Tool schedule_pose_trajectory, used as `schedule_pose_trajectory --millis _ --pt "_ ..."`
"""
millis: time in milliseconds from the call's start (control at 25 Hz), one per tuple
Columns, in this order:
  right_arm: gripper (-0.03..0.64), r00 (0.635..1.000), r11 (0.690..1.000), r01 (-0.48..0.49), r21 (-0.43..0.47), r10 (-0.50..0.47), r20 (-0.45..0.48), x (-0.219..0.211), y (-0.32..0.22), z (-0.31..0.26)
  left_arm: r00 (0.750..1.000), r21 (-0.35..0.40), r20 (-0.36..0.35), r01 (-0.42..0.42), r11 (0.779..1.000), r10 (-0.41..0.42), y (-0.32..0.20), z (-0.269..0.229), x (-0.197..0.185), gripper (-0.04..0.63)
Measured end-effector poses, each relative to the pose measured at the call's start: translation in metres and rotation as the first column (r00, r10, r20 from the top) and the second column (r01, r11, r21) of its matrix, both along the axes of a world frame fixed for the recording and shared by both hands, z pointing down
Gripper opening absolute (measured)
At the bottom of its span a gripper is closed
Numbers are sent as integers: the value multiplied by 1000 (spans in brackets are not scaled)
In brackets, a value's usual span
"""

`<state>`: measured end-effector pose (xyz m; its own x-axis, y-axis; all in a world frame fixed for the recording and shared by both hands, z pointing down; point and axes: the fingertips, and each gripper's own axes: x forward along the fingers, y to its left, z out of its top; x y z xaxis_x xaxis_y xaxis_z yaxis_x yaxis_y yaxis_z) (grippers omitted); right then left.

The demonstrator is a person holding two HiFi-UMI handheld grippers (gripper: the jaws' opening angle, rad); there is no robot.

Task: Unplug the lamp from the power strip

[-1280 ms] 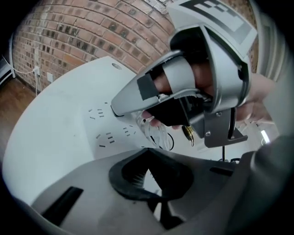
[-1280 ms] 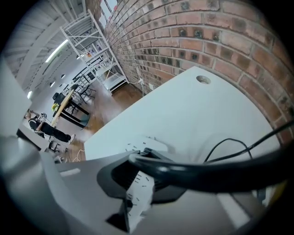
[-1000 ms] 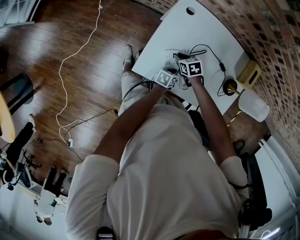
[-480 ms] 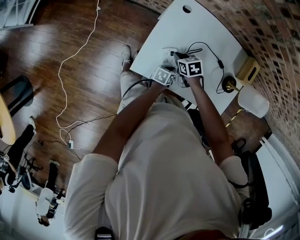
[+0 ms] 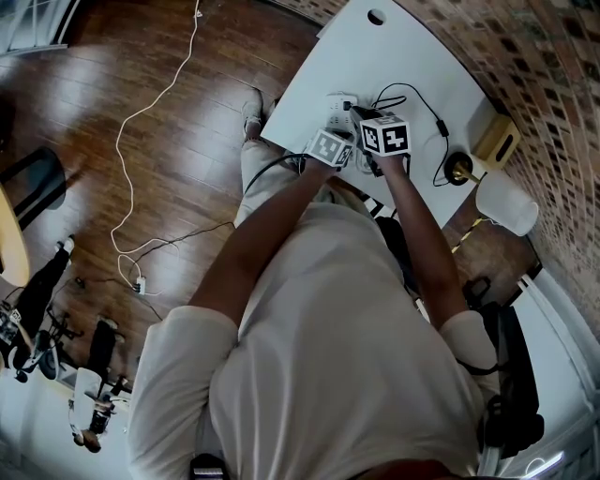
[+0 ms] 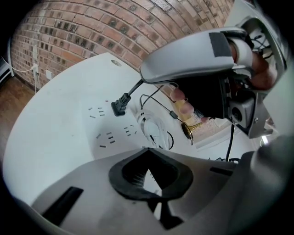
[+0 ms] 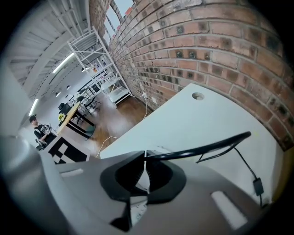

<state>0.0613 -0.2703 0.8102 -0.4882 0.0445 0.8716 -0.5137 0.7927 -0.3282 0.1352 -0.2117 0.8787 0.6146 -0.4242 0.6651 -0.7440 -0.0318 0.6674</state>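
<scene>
The lamp's black plug [image 6: 118, 106] sits at the socket face of the white power strip [image 6: 110, 131], level with its rows of slots. I cannot tell whether its prongs are clear of the strip. From the plug the black cord [image 7: 206, 147] rises straight up off the strip into the right gripper [image 7: 146, 158]. That gripper's fingers have just been closing and are now clamped on the cord, which comes out between their tips and sweeps away to one side. Farther along, the cord carries a small inline switch [image 7: 257, 186].

The left gripper [image 6: 147, 150] is low over the near end of the power strip, angled down at it. Its fingers are together, and only white surface shows through the opening behind their tips.

In the head view the lamp [image 5: 459, 171], with a brass base and a white shade, is well to the right of the power strip. The strip lies near the person's edge of the white desk [image 5: 375, 56], and beyond the strip the desk has a round hole [image 5: 376, 18]. A brick wall [image 7: 206, 41] runs behind the desk, on the far side from the strip. Left of the strip, past the desk edge, a thin white cable [image 5: 141, 112] trails across the wooden floor [image 5: 84, 112].
</scene>
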Motion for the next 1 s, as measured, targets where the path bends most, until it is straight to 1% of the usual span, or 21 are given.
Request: schedule_pose_trajectory --millis 160,240,400,440,520,560,600,680,760,840,1000 --pt "8 1000 1000 7 -5 -7 -7 4 2 2 1000 11 6 -12 1000 12 -3 -1 -1 2" --pt "8 1000 1000 3 -12 -3 -10 5 4 3 1000 8 -1 -15 1000 15 -4 2 -1 2" --pt "8 1000 998 -28 -52 28 6 4 -3 0 1000 4 -21 -16 1000 16 -5 1 -1 2" --pt "8 999 997 -36 -68 38 22 3 -6 -2 1000 6 -22 -16 1000 16 -5 0 -1 2" --pt "8 994 993 -58 -98 67 89 -5 -12 -21 1000 5 -22 -15 1000 15 -6 0 -2 2" --pt "8 990 993 -68 -98 79 118 -11 -17 -35 1000 4 -22 -16 1000 16 -6 0 -2 2" --pt "8 989 995 -66 -79 75 127 -17 -23 -48 1000 5 -21 -17 1000 17 -6 1 -3 2" --pt "9 993 999 -37 -33 40 109 -24 -33 -62 1000 7 -17 -17 1000 17 -6 2 -5 2" --pt "9 995 999 -27 -35 31 99 -23 -36 -64 1000 3 -19 -17 1000 17 -4 2 -4 2" --pt "9 995 998 -39 -45 43 91 -16 -37 -61 999 1 -26 -21 1000 21 -4 1 -2 2" --pt "11 992 993 -94 -66 99 79 6 -32 -52 999 3 -34 -25 1000 25 -4 1 -3 3"
